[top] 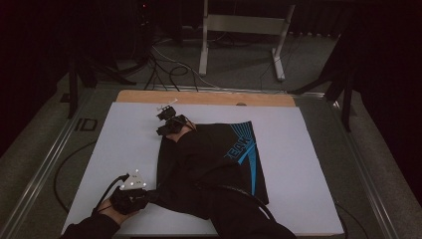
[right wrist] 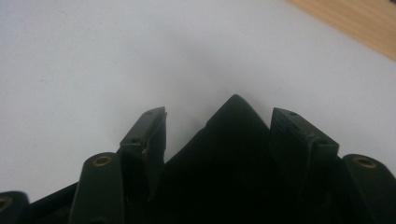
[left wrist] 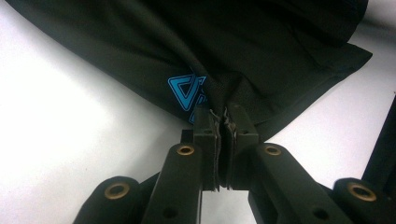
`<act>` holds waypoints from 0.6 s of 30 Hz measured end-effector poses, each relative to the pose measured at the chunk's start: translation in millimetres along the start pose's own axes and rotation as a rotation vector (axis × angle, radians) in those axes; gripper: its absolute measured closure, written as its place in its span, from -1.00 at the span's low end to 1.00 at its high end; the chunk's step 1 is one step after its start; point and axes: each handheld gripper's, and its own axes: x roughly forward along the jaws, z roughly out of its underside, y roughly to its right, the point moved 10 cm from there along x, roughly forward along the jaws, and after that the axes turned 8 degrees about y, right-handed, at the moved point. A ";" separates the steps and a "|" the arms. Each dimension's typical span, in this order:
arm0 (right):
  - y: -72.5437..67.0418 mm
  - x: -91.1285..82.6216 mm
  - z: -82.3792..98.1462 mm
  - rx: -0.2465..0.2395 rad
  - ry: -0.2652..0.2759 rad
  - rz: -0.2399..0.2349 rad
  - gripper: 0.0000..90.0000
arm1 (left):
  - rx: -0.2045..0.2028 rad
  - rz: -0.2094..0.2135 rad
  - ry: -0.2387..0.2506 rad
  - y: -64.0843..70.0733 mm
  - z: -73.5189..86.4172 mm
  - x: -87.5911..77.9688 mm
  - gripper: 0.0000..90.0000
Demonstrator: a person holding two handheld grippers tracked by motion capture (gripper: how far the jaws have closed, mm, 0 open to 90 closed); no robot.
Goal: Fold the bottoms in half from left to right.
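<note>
The black garment (top: 214, 159) lay on the white surface (top: 298, 149) with its long axis running away from the person, its near corner clamped in the left hand-held gripper (left wrist: 223, 135) and its far corner between the spread, empty jaws of the right hand-held gripper (right wrist: 219, 135).

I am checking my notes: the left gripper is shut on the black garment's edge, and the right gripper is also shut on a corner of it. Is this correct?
Not quite. The left gripper is shut on the black garment, but the right gripper is open: the right gripper view shows its jaws apart, with a garment corner between them.
</note>
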 end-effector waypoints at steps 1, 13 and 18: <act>-0.1 1.7 1.2 -0.002 -0.005 0.012 -0.16 | 0.000 0.001 -0.001 -0.1 0.1 0.0 0.90; -1.8 11.0 12.8 -0.051 -0.056 0.088 0.18 | -0.001 0.004 -0.003 0.1 0.5 0.8 0.90; 2.3 9.2 12.5 -0.050 -0.047 0.096 0.36 | 0.000 0.004 -0.001 0.3 -0.1 0.6 0.90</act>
